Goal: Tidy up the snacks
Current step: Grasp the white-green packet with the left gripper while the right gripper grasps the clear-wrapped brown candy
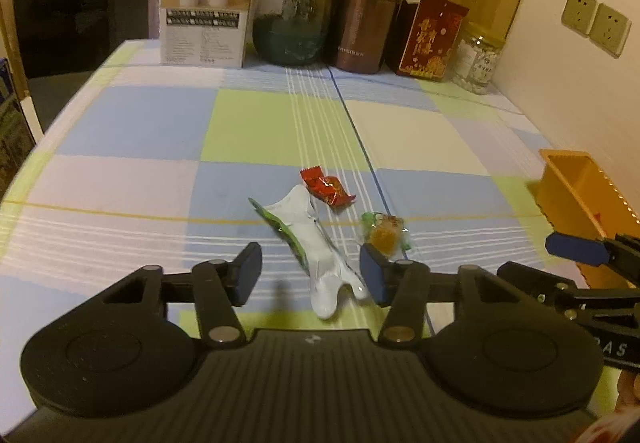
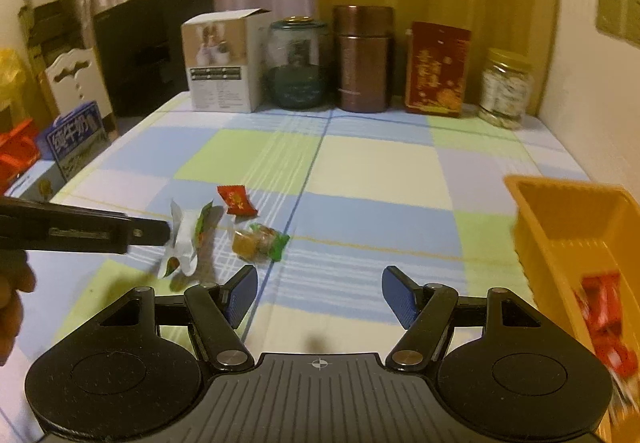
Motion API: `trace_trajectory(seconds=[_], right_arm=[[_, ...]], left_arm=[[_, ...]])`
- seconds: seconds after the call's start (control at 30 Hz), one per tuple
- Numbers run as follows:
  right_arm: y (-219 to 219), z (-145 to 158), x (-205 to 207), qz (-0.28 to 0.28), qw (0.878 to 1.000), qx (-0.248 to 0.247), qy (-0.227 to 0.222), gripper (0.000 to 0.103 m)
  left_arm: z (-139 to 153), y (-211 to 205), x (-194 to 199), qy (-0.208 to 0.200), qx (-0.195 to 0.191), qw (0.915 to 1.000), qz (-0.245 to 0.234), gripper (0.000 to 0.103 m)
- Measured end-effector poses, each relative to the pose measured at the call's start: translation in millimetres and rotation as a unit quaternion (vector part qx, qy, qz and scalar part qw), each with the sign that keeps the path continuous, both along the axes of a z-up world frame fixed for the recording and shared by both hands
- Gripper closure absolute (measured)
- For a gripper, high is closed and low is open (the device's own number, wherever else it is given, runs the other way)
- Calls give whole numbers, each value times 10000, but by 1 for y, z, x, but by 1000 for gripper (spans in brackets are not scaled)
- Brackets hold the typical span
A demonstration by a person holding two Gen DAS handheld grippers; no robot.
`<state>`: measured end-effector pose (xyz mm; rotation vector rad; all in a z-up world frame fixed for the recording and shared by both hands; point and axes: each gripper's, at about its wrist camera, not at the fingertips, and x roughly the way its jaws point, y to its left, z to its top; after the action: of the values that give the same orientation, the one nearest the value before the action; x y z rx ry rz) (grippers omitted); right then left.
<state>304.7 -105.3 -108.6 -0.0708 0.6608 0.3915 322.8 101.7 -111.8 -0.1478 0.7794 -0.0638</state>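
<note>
Snack packets lie mid-table on the checked cloth (image 1: 160, 123): a white-and-green crinkled foil sachet (image 1: 320, 263), a red wrapped sweet (image 1: 326, 189), a clear-wrapped orange jelly (image 1: 384, 235). Left gripper (image 1: 310, 275) straddles the sachet, jaws part-open, not gripping; right gripper (image 2: 318, 297) is open, empty. Risk: slippery foil may slide out of the pads. Orange plastic tray (image 2: 560, 219) stands right.

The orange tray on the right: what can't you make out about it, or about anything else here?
- Orange tray: right wrist view cuts it off at the edge; its red packets are blurred.
- Same tray, left wrist view: the right tongs cover its near end.
- White wrapper: right wrist view, partly behind the left tongs.
- Clear jar: label too small.
</note>
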Motion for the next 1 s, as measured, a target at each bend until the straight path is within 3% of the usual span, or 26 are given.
trace_trajectory(seconds=[0.17,0.33,0.4,0.43,0.57,0.77,1.0], right_arm=[[10,-11,19,230,9996,-183,-24,33],[20,-18,30,624,9974,-315,-199,33],[26,-21,33,813,9956,-378,-285,33],[30,-23,34,910,9944,-421,-333,34],[47,-31,38,1347,9877,-651,-449,46],[75,-49,34,1983,9681,-1302,-801,52],[101,-71,34,2292,9385,-2309,-1152,67]], left_arm=[[-16,-5,23,77,-3,9999,-77,61],[-26,-11,40,202,309,9991,-211,63],[-26,-9,40,200,372,9987,-280,67],[-25,-8,39,202,433,9984,-308,74],[-22,5,33,309,434,9978,-393,76],[-18,29,16,414,330,9978,-401,78],[-19,34,9,372,214,9984,-369,75]])
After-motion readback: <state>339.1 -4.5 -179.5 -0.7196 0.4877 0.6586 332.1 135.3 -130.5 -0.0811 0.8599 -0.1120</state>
